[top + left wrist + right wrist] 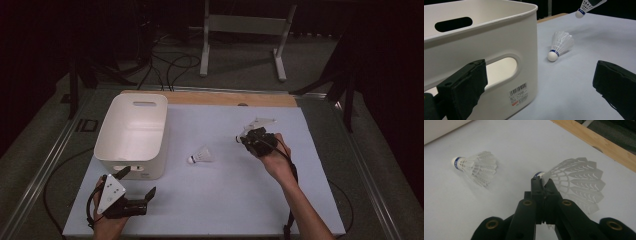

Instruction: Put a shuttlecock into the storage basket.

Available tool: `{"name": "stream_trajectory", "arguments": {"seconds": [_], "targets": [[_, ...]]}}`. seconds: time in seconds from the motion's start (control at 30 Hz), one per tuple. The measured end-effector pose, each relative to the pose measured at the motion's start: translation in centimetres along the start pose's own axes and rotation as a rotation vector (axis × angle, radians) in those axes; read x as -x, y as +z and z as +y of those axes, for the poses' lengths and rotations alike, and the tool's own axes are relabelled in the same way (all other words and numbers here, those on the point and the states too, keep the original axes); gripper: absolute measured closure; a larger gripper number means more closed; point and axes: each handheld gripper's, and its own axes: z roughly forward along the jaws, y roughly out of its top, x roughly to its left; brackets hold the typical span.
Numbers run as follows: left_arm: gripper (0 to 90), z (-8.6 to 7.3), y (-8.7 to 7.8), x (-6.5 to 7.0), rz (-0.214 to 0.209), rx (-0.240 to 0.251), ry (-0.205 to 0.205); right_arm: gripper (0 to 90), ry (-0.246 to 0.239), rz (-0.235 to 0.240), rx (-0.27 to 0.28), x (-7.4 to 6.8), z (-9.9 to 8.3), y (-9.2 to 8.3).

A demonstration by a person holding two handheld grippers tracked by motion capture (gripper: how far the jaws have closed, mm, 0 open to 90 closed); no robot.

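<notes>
Left tool: nearest the person, low at the counter's near left corner, black jaws spread wide with nothing between them; a grey three-cornered plate sits on top of it. In the left gripper view its jaws frame the near wall of the bin.
White plastic bin: rectangular, with slot handles and a barcode label on its near wall; it stands on the left part of the counter, just beyond the left tool.
Loose white feather shuttlecock: lies on its side on the pale counter, between the bin and the right tool, apart from both; its cork end with a blue band points toward the person's left.
Right tool: raised over the right half of the counter, jaws pinched narrow on the skirt of a second white feather shuttlecock, close to its blue-banded cork.
Held shuttlecock: clear of the counter surface, feathers fanning out beyond the jaws.
Wooden strip: runs along the counter's far edge.
</notes>
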Motion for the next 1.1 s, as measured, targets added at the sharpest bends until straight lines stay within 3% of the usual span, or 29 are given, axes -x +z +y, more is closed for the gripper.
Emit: {"name": "stream_trajectory", "arguments": {"seconds": [1.1], "targets": [[0.3,0.0,0.0,0.0,0.002,0.001,0.000,89.0,-0.013,0.010,0.038,-0.8,1.7,-0.5]]}}
